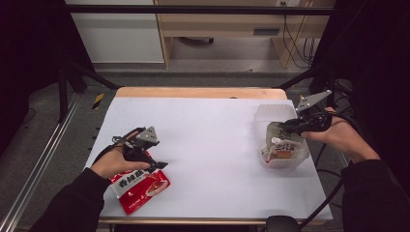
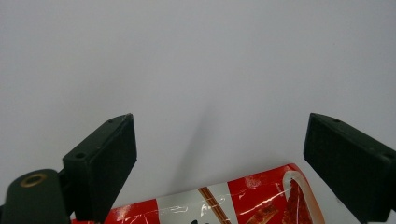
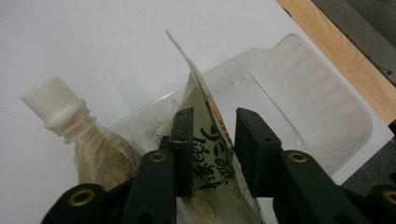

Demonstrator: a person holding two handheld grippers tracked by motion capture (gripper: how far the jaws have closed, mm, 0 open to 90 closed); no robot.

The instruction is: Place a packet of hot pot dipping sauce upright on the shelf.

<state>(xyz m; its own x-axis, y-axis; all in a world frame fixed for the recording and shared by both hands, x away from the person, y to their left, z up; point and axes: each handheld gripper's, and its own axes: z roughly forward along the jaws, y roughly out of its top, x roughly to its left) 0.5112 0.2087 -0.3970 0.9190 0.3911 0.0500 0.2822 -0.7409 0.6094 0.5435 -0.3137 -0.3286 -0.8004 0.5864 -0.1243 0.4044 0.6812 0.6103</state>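
A red snack packet lies flat near the table's front left. My left gripper rests at its far edge; in the left gripper view the jaws stand wide apart over the white table, with the red packet low between them and untouched. At the right, a clear plastic tray holds a pale packet with green print and a spouted pouch. My right gripper straddles the upright pale packet, with a slit showing at one pad. The white-capped pouch leans beside it.
The white table sheet stretches between the two hands. A wooden edge runs along the far side. The tray sits close to the table's right edge. Cables hang off the front right corner.
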